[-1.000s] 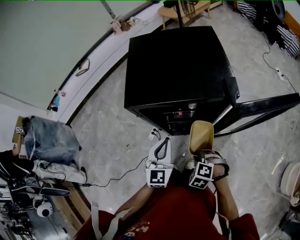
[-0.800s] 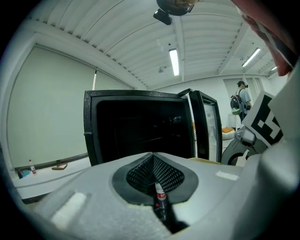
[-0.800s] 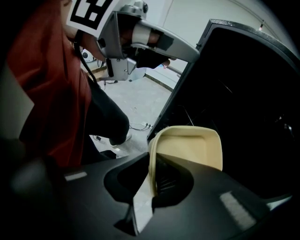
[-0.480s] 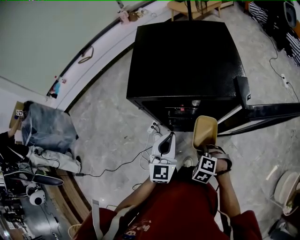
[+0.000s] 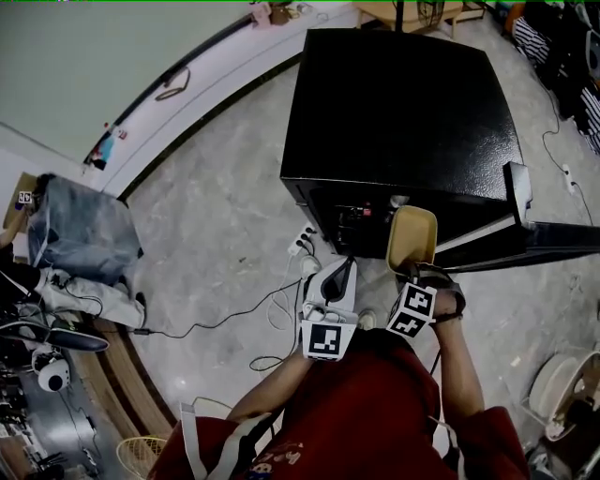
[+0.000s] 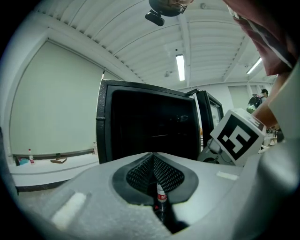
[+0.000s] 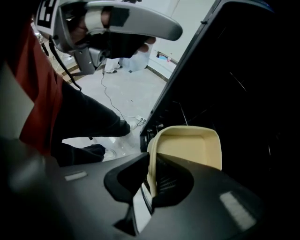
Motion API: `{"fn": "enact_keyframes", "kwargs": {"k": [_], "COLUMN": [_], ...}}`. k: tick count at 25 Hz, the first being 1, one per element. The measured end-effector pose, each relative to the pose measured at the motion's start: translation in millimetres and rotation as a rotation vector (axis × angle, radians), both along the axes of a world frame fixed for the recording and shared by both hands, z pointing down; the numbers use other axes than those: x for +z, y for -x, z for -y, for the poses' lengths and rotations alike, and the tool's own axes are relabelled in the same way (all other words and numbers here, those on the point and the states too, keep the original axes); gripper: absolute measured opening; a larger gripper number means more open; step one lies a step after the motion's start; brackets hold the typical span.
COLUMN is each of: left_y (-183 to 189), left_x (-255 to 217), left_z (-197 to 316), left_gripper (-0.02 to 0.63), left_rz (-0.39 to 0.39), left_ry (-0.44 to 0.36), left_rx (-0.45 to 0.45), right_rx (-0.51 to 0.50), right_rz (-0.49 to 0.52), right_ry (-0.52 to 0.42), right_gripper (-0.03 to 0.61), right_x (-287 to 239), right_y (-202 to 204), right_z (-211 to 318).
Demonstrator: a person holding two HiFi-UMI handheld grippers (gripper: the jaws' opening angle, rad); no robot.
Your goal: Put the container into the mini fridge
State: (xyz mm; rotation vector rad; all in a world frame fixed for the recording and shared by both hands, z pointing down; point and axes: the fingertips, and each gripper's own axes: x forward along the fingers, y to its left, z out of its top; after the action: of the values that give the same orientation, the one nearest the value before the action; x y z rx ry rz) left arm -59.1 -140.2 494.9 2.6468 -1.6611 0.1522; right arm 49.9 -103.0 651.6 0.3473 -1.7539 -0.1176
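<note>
The black mini fridge [image 5: 403,103] stands on the floor with its door [image 5: 553,239] swung open to the right. My right gripper [image 5: 411,274] is shut on the near rim of a cream plastic container [image 5: 411,234], whose far end sits at the fridge's open front. In the right gripper view the container [image 7: 190,147] is clamped on edge between the jaws of that gripper [image 7: 151,177], with the dark fridge [image 7: 234,70] interior just beyond it. My left gripper [image 5: 343,270] is beside it on the left, shut and holding nothing. In the left gripper view this gripper [image 6: 152,159] faces the fridge [image 6: 140,126].
A power strip with a cable [image 5: 302,248] lies on the floor just left of the fridge front. A grey bag [image 5: 80,244] sits at the far left and a wicker basket [image 5: 141,455] at the bottom left. Wooden furniture [image 5: 422,11] stands behind the fridge.
Both grippers have moved nearer to the fridge, and the container's far end has come up to the open front. The right gripper still holds the container.
</note>
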Motion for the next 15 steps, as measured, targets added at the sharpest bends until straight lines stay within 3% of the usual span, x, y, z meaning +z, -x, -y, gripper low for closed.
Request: {"fn": "enact_keyframes", "kwargs": {"k": [15], "left_y": [36], "left_x": [11], "left_z": [-10], "left_gripper": [0.005], "left_rz": [-0.016], "left_ry": [0.031], "left_rx": [-0.097], "right_rx": [0.033], "right_rz": [-0.058], "right_ry": [-0.02], "right_gripper": [0.029], "right_x": [25], "right_y": [-11], "right_z": [85]}}
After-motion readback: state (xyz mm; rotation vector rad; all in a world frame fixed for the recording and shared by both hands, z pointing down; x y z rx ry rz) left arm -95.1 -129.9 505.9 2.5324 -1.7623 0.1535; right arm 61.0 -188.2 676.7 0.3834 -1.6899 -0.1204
